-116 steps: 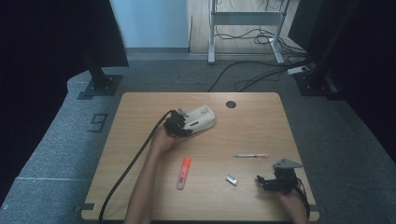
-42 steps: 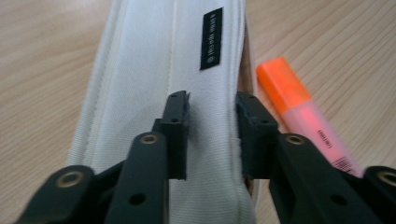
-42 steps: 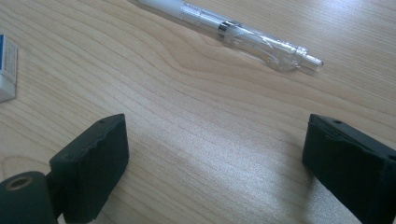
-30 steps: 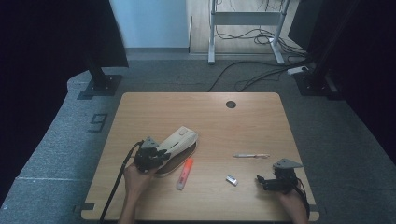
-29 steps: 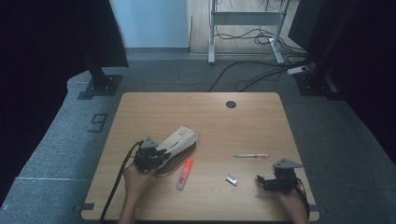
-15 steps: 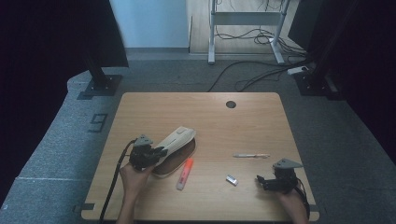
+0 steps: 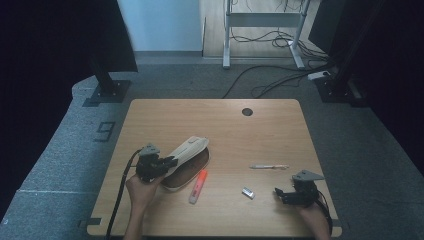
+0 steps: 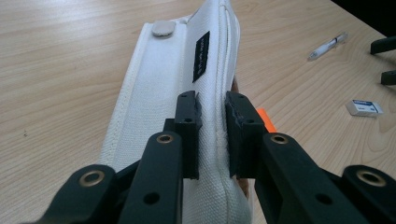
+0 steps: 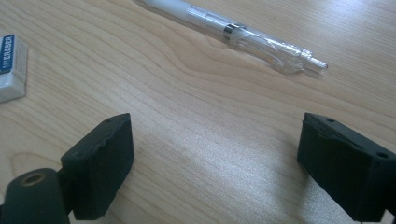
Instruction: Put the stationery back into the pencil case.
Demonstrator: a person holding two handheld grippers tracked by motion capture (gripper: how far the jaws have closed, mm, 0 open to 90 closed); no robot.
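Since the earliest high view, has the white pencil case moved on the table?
Yes. The white pencil case, clamped by the left gripper, has come from near the table's black hole toward the near left, beside the orange highlighter.

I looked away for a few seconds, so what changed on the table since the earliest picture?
The left tongs, shut on the white fabric pencil case, dragged it from mid-table toward the person's near left, beside the orange highlighter. The right tongs kept their place, jaws open and just closing slightly on nothing. The clear pen and white eraser stayed put.
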